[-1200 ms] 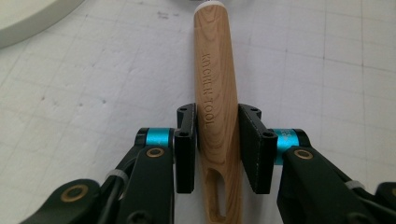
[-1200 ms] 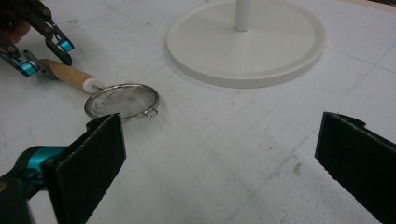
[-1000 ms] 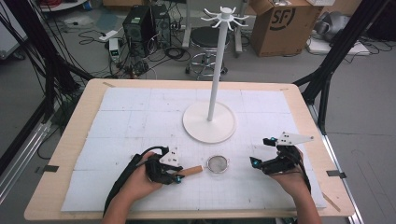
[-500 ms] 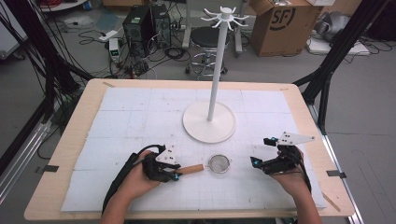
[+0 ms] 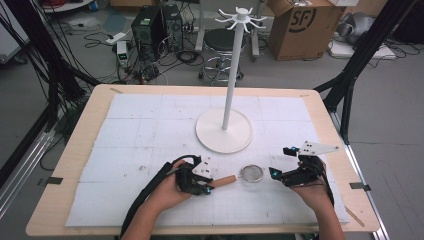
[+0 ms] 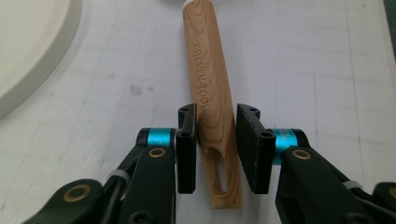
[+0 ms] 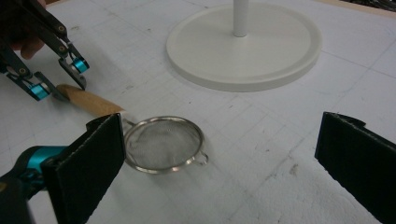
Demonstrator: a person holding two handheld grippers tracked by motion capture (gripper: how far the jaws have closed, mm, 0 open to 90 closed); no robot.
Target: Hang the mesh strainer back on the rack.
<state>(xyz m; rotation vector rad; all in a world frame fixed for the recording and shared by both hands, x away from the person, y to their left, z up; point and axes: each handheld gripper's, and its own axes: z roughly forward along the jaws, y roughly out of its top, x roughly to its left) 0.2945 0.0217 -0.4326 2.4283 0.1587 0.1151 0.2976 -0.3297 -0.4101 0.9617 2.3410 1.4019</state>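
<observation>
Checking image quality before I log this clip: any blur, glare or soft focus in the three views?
High view: evenly lit, slightly soft, no glare. Left gripper view: wooden handle sharp, its engraved lettering legible; near fingers slightly soft. Right gripper view: strainer in focus with faint rim glints; close fingers blurred.

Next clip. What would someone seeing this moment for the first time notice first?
Probably the tall white hook stand rising from its round base at the middle of the table. In front of it lies a small mesh strainer, and the left gripper has its jaws on either side of the strainer's wooden handle, near its slotted end. The right gripper sits wide open just right of the strainer bowl.
</observation>
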